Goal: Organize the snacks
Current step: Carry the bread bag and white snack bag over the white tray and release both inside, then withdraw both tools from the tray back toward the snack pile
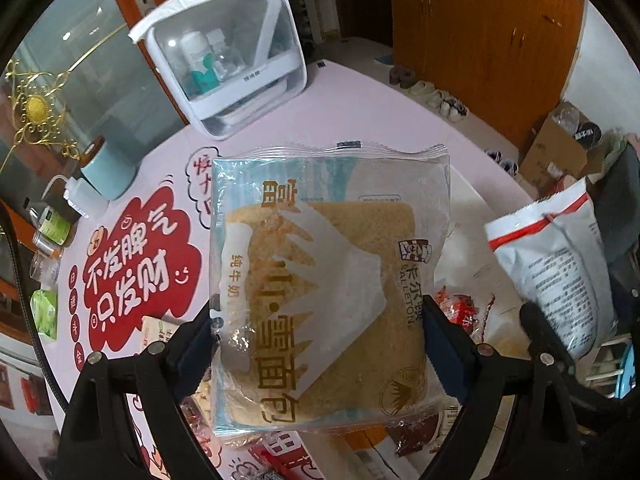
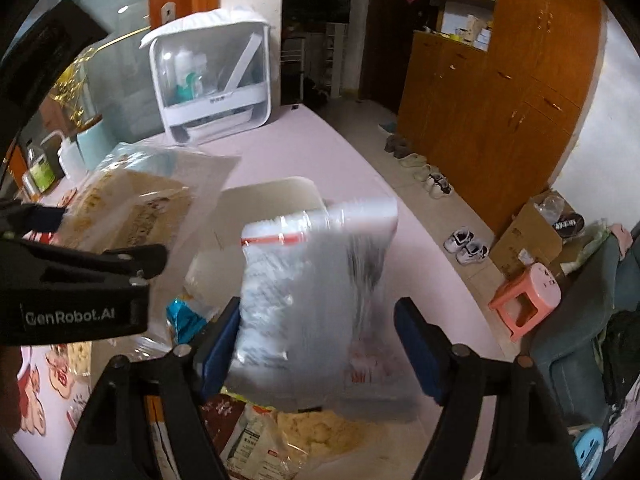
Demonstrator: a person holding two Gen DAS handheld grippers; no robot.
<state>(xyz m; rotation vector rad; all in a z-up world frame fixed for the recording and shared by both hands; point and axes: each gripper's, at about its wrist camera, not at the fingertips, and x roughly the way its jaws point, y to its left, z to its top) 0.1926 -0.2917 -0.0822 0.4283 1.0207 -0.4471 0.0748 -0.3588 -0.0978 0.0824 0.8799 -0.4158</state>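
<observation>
Left tongs (image 1: 320,344) are clamped on the bread pack (image 1: 328,280); right tongs (image 2: 316,344) on the white snack bag (image 2: 316,292), blurred. Both should be carried level and lowered gently onto the bench (image 1: 360,120).

Blurred white snack bag (image 2: 316,296) with a red stripe lifted between the blue pads of the right gripper (image 2: 320,344), above a white bin (image 2: 272,196) and loose snack packets (image 2: 256,436) on the pink table (image 2: 304,148).

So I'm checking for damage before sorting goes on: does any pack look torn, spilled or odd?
Nothing stands out. The bread pack in the left gripper looks sealed and whole; the white snack bag in the right gripper is too blurred to judge.
</observation>
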